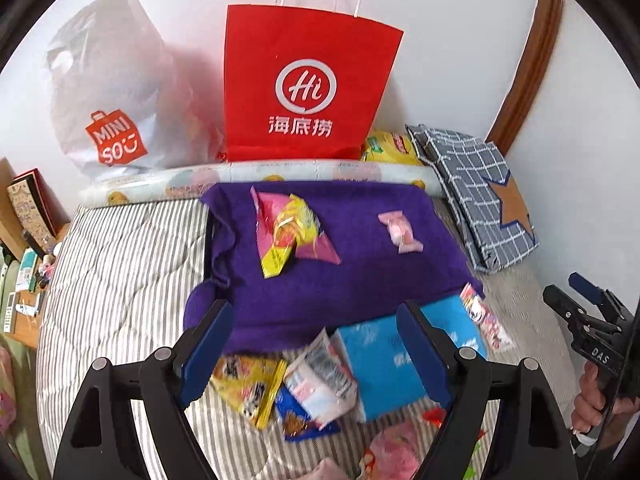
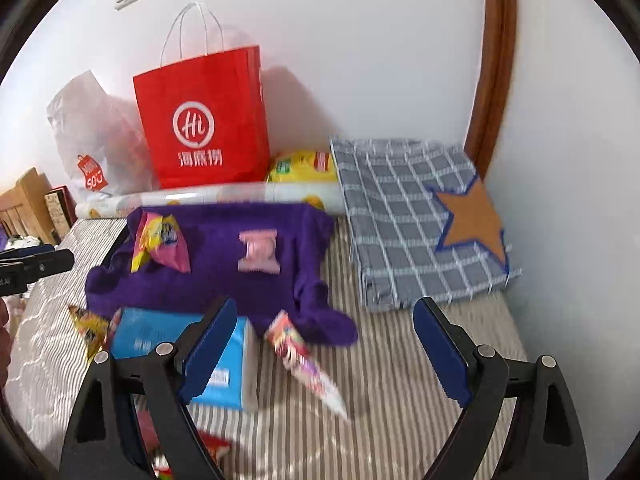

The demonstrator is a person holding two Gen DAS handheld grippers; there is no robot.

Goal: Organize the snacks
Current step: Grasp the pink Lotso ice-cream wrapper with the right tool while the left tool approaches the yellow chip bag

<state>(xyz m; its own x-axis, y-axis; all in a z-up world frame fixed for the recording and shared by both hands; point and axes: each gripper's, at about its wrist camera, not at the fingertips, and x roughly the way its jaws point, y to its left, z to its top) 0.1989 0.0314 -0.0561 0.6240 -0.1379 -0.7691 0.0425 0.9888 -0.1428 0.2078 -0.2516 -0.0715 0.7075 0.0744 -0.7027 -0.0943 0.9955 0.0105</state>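
Both the left tongs (image 1: 316, 344) and right tongs (image 2: 326, 344) stand wide and hold nothing above the striped bed (image 2: 400, 364). On the purple cloth (image 1: 340, 272) lie a pink-and-yellow snack packet (image 1: 290, 232) and a pink candy (image 1: 400, 230); just before the cloth sit a blue tissue pack (image 1: 380, 368) and more wrappers. Behind the cloth stand a red bag (image 1: 306, 80) marked "Hi 海底捞" and a white "MINISO" bag (image 1: 116, 92).

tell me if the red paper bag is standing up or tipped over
Standing upright. The red paper bag rests on its base against the wall, handles pointing up, behind the purple cloth. Whether it holds anything cannot be told.
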